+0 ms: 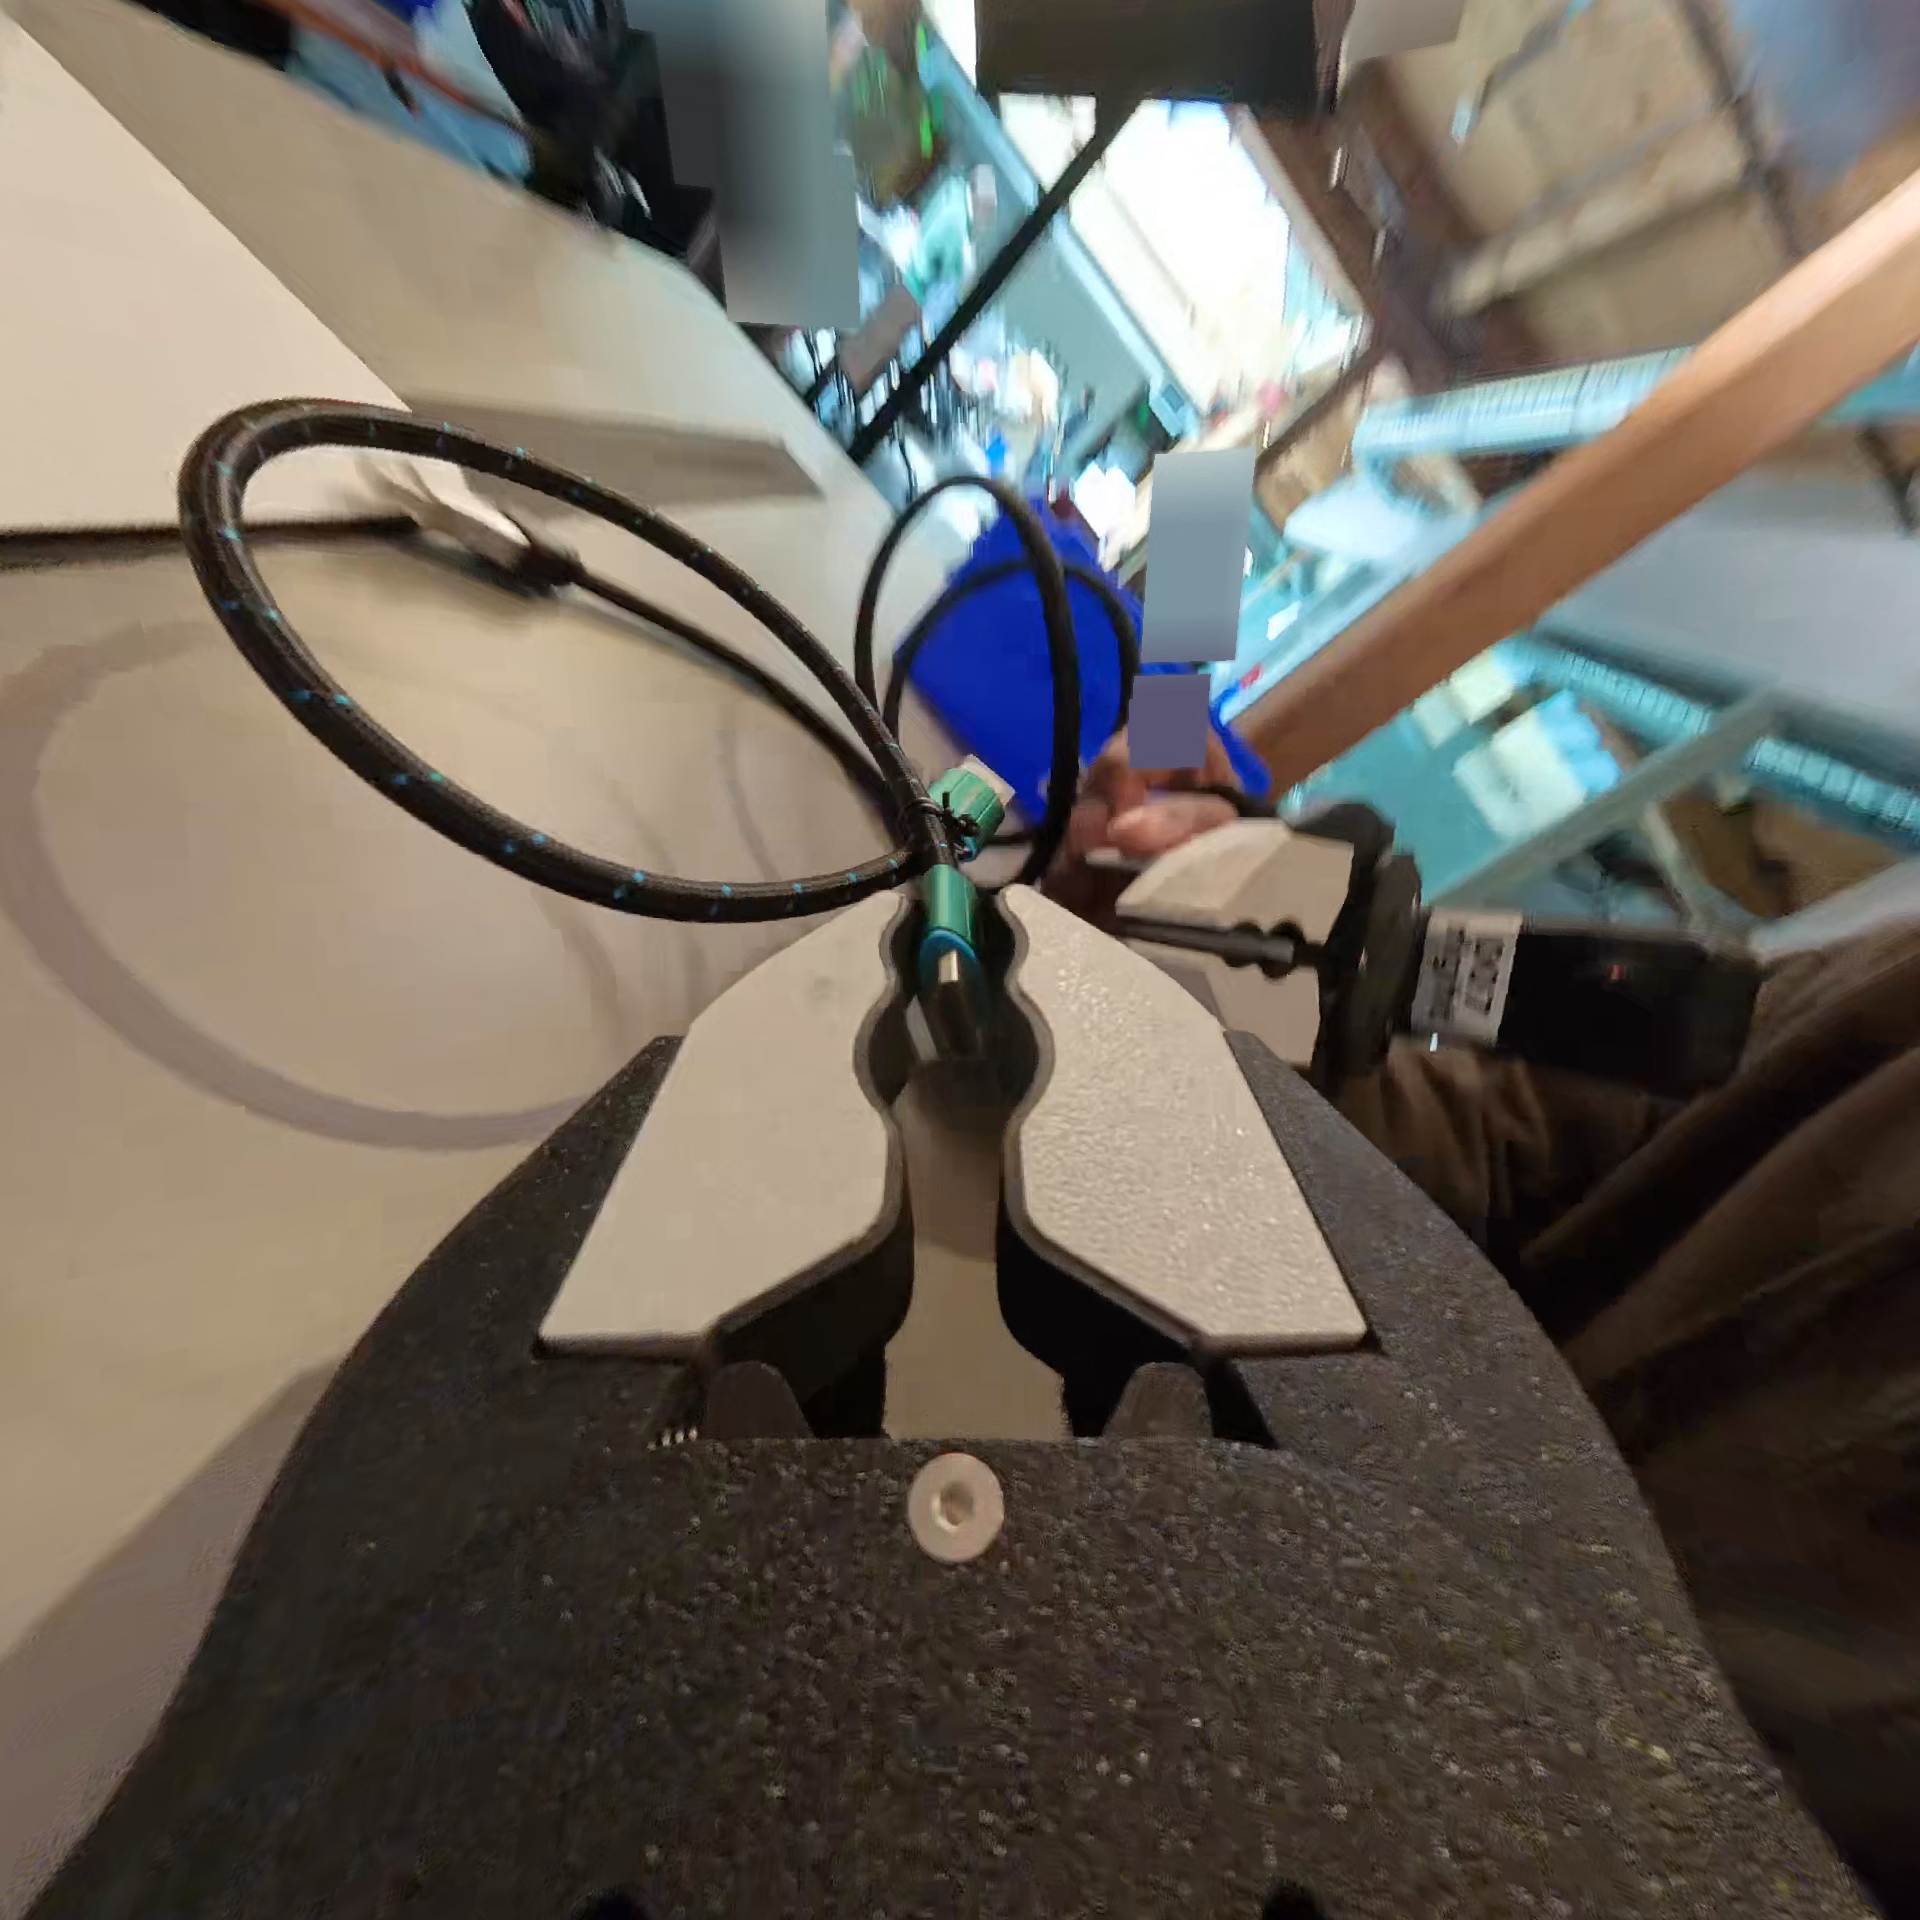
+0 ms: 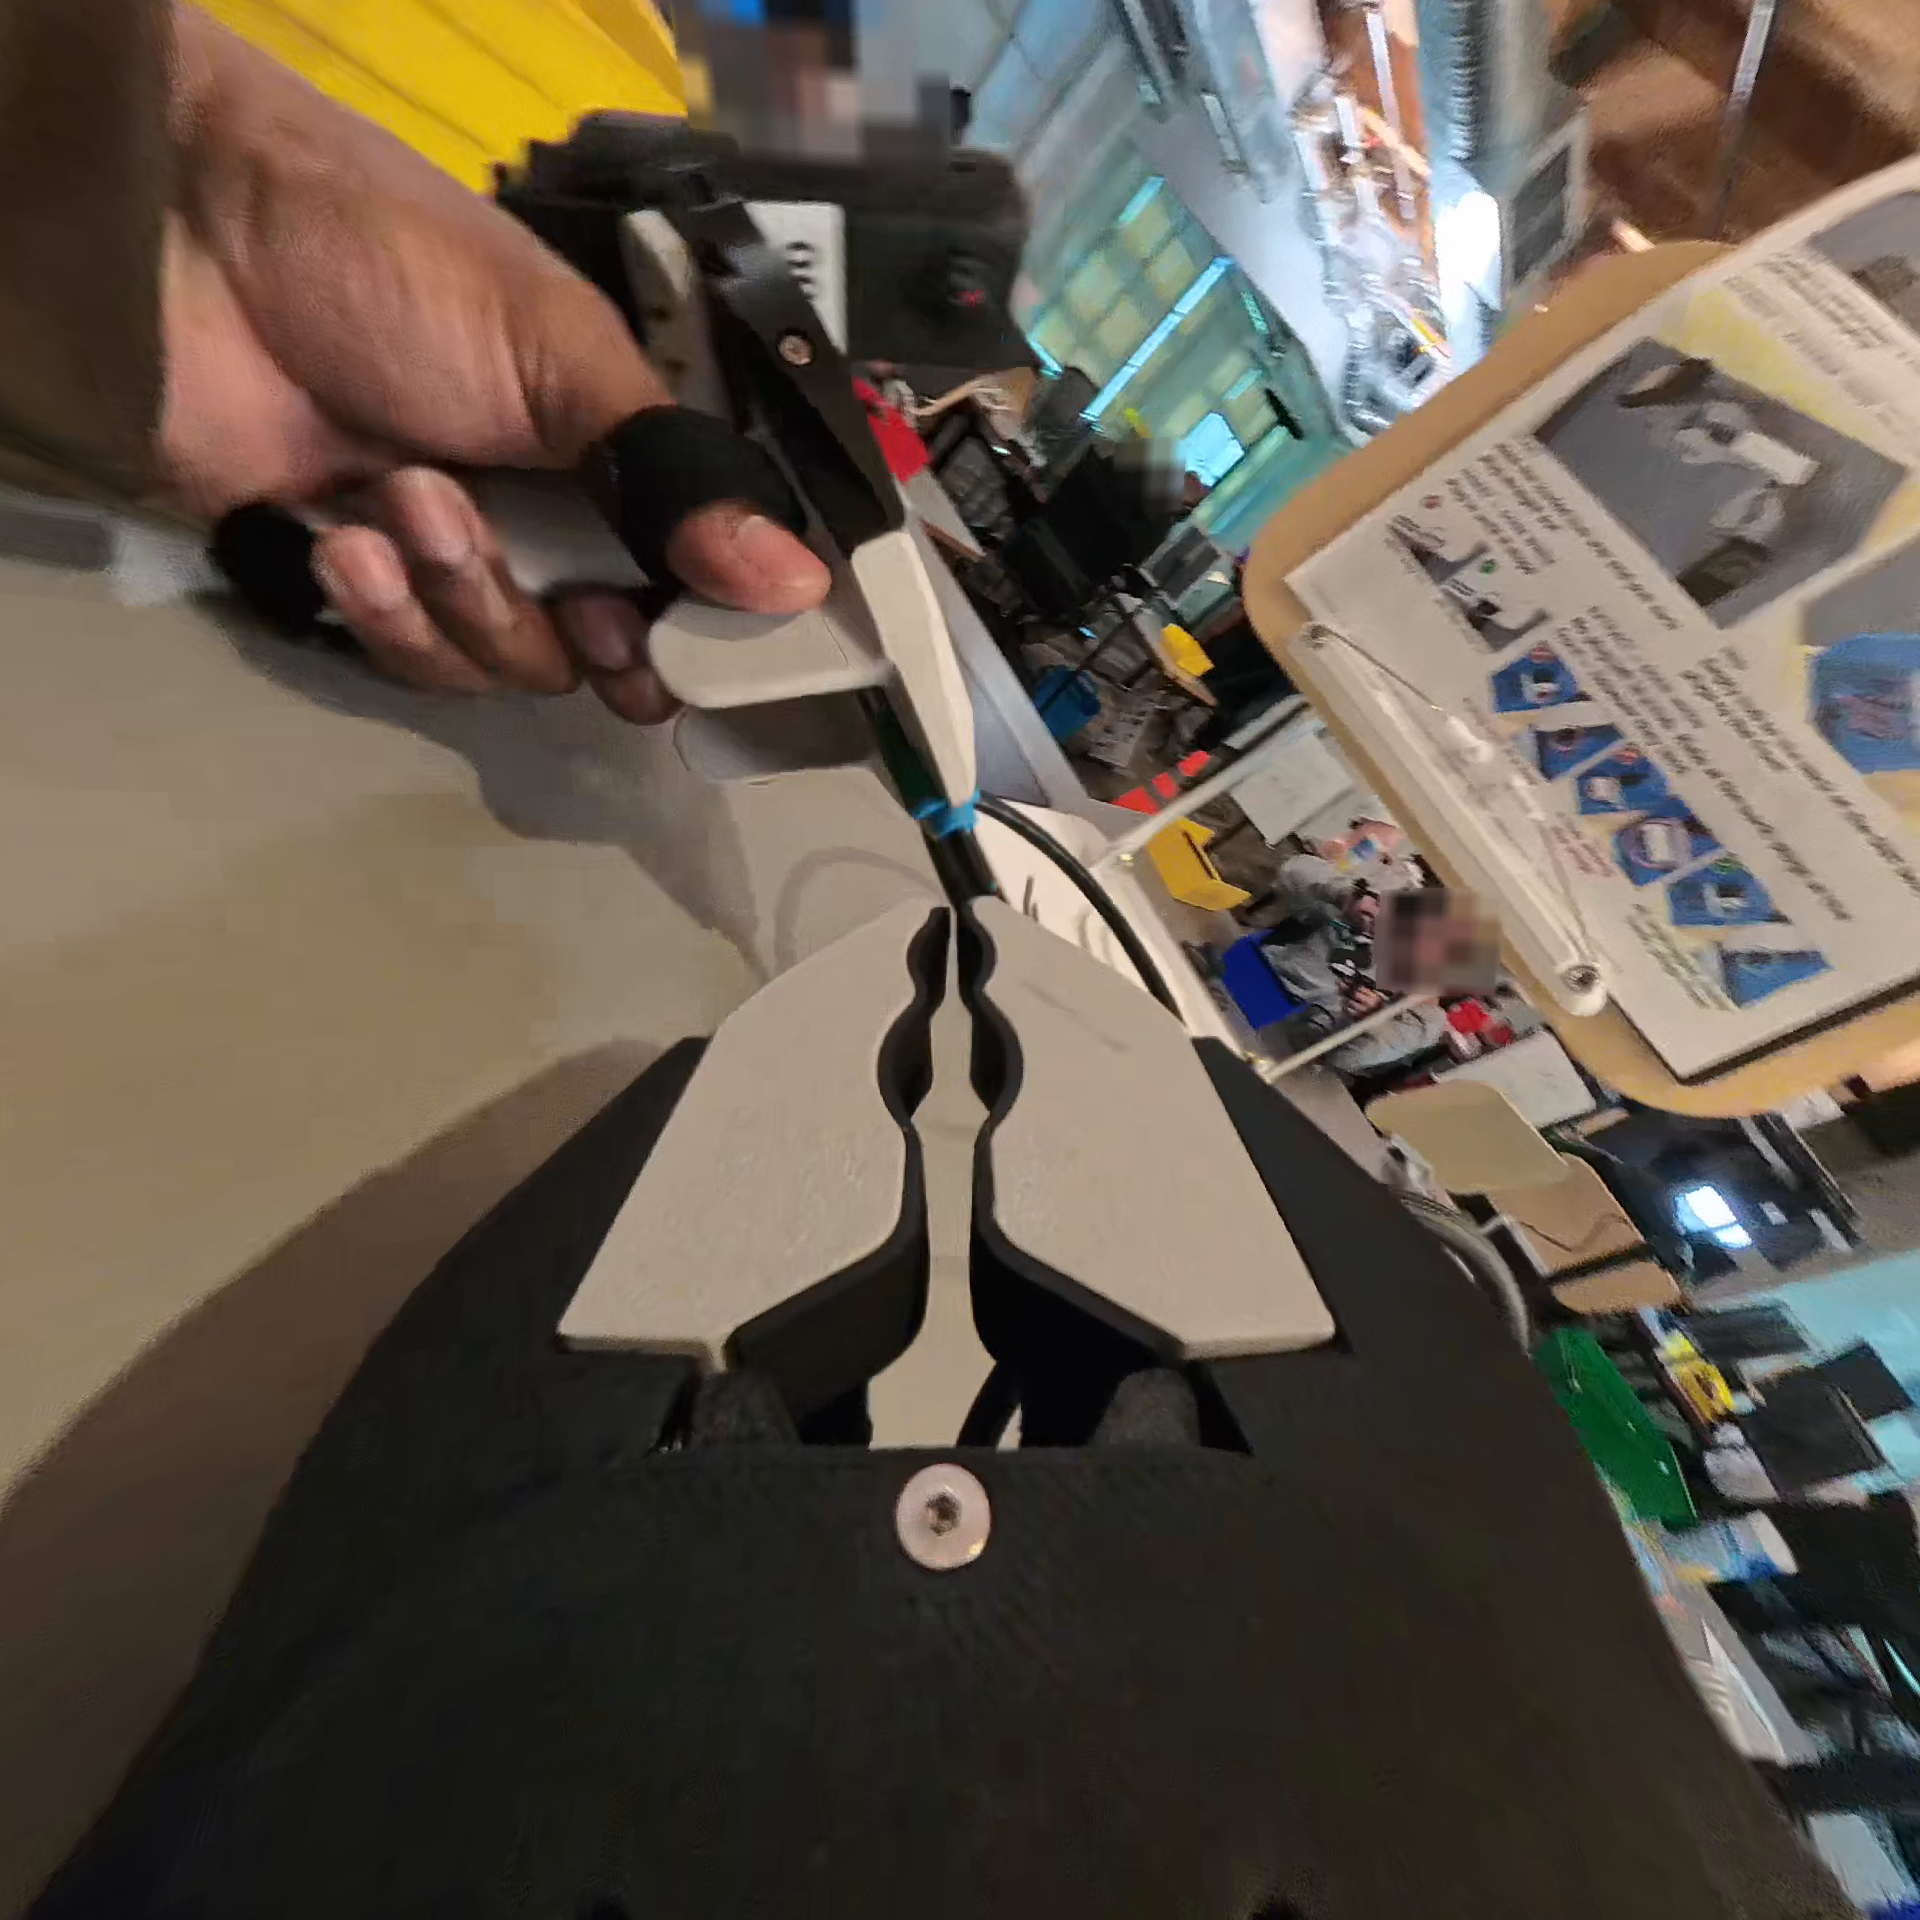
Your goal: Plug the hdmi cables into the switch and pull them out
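Observation:
In the left wrist view my left gripper (image 1: pixel 951 904) is shut on a green HDMI plug (image 1: pixel 940 930), whose dark metal end points back between the fingers. Its black braided cable (image 1: pixel 312 707) loops out to the left above the pale table (image 1: pixel 208 987). A second green plug (image 1: pixel 971 805) is tied to the cable just beyond my fingertips. My right gripper (image 2: pixel 961 920) is shut on the thin black cable (image 2: pixel 961 862) just below the left gripper (image 2: pixel 935 769). The right gripper also shows in the left wrist view (image 1: pixel 1132 914), with the cable between its fingers. No switch is plainly in view.
A person's hand (image 2: pixel 416 468) holds the left gripper. A clipboard with a printed sheet (image 2: pixel 1662 644) hangs at the right. A wooden beam (image 1: pixel 1558 499), a blue bin (image 1: pixel 987 665) and a white box (image 1: pixel 623 416) lie beyond. A silver connector (image 1: pixel 468 530) lies on the table. My hands' fingertips stand some 4 cm from each other. The left tips stand about 15 cm off the silver connector (image 1: pixel 468 530).

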